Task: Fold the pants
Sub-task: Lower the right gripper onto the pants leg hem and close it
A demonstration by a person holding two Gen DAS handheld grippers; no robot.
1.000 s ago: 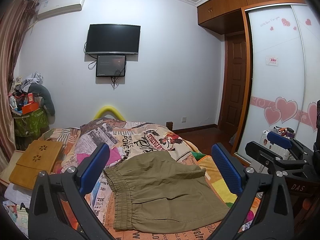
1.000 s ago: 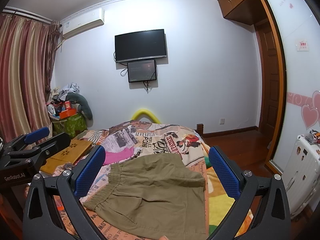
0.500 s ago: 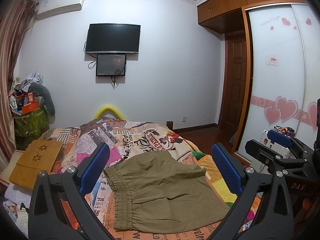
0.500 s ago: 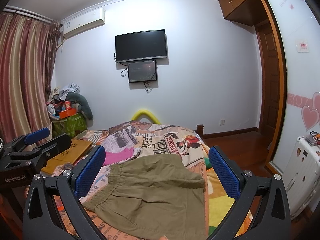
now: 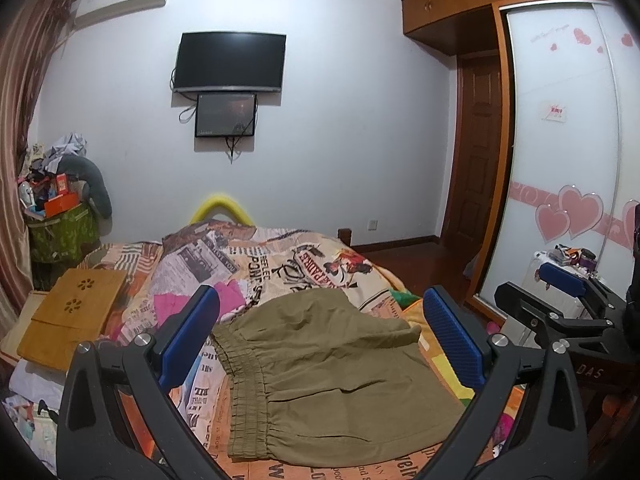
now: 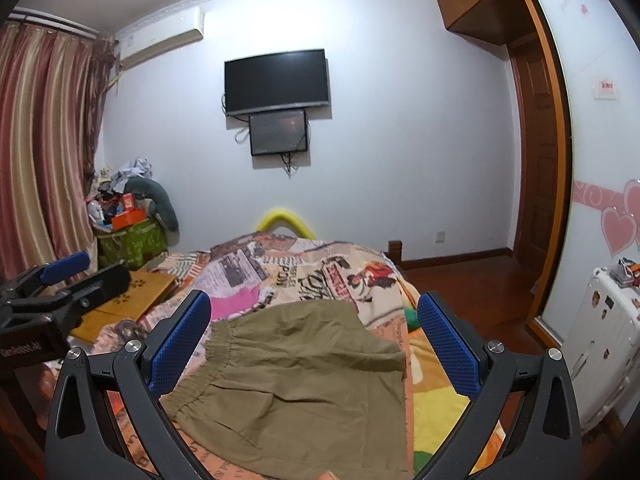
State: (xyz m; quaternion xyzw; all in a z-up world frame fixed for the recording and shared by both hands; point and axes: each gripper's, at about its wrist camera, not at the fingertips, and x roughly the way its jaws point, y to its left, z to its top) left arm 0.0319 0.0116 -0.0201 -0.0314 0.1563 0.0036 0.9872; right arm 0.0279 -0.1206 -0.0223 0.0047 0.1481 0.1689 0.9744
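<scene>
Olive-green pants (image 5: 328, 376) lie spread flat on the bed's patterned bedspread (image 5: 280, 264), elastic waistband to the left, legs to the right. In the right wrist view the same pants (image 6: 304, 384) fill the space between the blue pads. My left gripper (image 5: 320, 336) hovers above the pants, open, with nothing between its fingers. My right gripper (image 6: 314, 340) is also open and empty, held over the pants. Each gripper shows at the edge of the other's view: the right gripper (image 5: 560, 300) at the right, the left gripper (image 6: 52, 284) at the left.
A wooden lap tray (image 5: 72, 312) rests on the bed's left side. A green bin of clutter (image 5: 60, 228) stands by the curtain. A white suitcase (image 6: 600, 344) stands right of the bed by the sliding wardrobe door (image 5: 560, 152). A TV (image 5: 230, 62) hangs on the far wall.
</scene>
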